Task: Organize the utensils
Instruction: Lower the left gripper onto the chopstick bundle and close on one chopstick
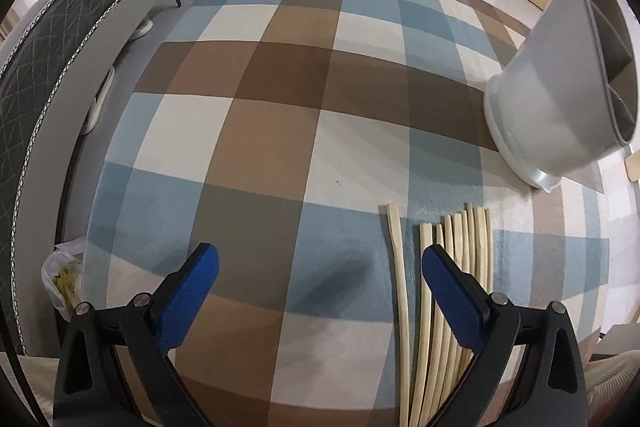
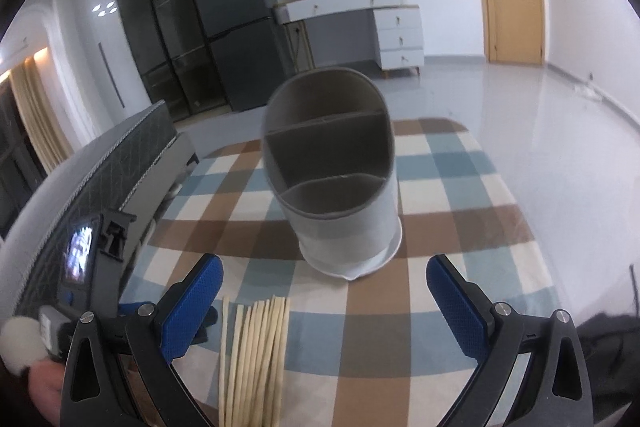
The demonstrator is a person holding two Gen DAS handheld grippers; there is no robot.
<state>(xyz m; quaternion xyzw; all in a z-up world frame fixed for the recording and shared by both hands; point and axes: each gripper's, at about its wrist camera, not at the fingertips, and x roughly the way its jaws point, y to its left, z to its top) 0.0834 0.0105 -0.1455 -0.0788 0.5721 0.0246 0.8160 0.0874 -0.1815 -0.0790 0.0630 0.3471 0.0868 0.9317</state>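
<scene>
A checked rug [image 1: 280,131] is spread on the floor [image 2: 540,131], and on it are set a holder [image 2: 340,187] and a bundle of chopsticks [image 2: 256,355].

The chopsticks [image 1: 444,307] run off the bottom edge, partly behind the left gripper's finger [image 1: 456,299]. The holder [image 1: 560,99] is cut by the lens rim; its compartment floors stay hidden.

Left gripper [image 1: 320,267] hangs over a checked rug [image 1: 280,131], jaws wide apart and empty. Pale chopsticks [image 1: 460,239] lie bundled under its right finger. A grey utensil holder [image 1: 560,99] stands far right.
</scene>
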